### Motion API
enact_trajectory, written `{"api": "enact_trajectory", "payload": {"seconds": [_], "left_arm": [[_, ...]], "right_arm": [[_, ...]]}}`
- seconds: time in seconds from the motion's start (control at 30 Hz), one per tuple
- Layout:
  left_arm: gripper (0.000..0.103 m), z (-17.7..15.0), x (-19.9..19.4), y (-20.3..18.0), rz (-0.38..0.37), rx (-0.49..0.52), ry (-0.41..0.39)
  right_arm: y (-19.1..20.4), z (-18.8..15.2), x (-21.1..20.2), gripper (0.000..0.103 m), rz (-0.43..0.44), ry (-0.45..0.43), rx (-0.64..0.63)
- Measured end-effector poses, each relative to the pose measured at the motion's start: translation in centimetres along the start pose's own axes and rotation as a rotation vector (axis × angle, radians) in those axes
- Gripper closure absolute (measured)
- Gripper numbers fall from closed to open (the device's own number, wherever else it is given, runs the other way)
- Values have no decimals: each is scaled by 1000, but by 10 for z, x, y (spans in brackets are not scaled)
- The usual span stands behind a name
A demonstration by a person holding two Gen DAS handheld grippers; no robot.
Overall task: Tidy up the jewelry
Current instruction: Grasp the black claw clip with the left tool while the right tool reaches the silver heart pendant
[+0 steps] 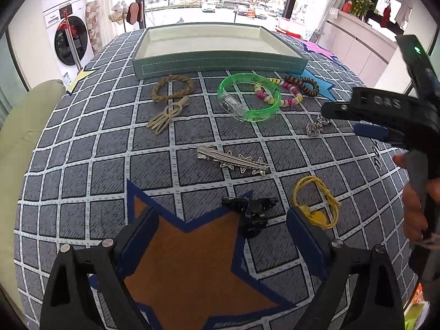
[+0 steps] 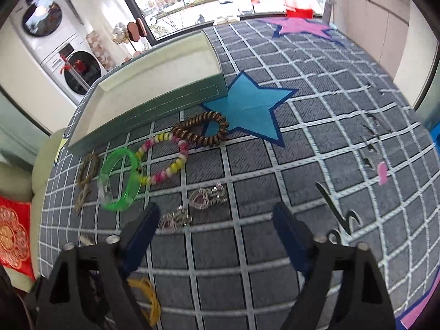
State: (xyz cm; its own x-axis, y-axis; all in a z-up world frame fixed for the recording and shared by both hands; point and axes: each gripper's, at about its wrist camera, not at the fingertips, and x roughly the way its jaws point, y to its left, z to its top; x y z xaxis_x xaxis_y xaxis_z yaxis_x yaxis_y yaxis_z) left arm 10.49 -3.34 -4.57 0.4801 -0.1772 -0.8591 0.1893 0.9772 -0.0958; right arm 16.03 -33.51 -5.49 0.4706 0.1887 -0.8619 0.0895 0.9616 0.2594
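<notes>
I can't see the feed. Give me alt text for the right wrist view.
The right gripper, open and empty, hovers over a grey checked cloth, near two silver heart earrings. Beyond lie a green bangle, a pink and yellow bead bracelet and a brown spiral hair tie, before an empty green tray.

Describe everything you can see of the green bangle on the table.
The green bangle is a wide ring of translucent, bright green plastic by its look, with a clear section along one side. It lies nearly flat on the grid-patterned tablecloth, just in front of the teal tray and apart from it. Its far edge overlaps the pink, yellow and white beaded bracelet. No gripper touches it; in the right wrist view it sits left of the open right gripper.
</notes>
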Motion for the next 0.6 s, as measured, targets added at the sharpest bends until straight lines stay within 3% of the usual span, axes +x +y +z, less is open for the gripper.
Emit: {"api": "enact_trajectory", "payload": {"seconds": [0.07, 0.17, 0.2, 0.27, 0.33, 0.37, 0.4, 0.53, 0.6], "left_arm": [[8, 1, 2, -3, 6, 12, 1], [10, 2, 4, -8, 25, 35, -2], [17, 2, 4, -8, 32, 41, -6], [23, 2, 4, -12, 61, 71, -13], [38, 1, 3, -14, 52, 77, -24], [50, 2, 2, -14, 51, 86, -29], [52, 2, 1, -15, 47, 90, -31], [53, 3, 2, -11, 16, 85, -35], [53, 2, -4, -5, -36, 54, -42]], "right_arm": [[2, 2, 5, 30, -15, 5, -5], [14, 1, 8, 45, -71, 1, -59], [18, -1, 8, 49, -97, -3, -82], [23, -4, 9, 70, -125, -11, -109], [26, -6, 7, 83, -139, -14, -120], [25, -7, 7, 89, -136, -16, -118], [24, -7, 6, 94, -127, -17, -111], [14, -7, 4, 98, -70, -11, -62], [7, -6, 2, 98, -25, -9, -26]]}}
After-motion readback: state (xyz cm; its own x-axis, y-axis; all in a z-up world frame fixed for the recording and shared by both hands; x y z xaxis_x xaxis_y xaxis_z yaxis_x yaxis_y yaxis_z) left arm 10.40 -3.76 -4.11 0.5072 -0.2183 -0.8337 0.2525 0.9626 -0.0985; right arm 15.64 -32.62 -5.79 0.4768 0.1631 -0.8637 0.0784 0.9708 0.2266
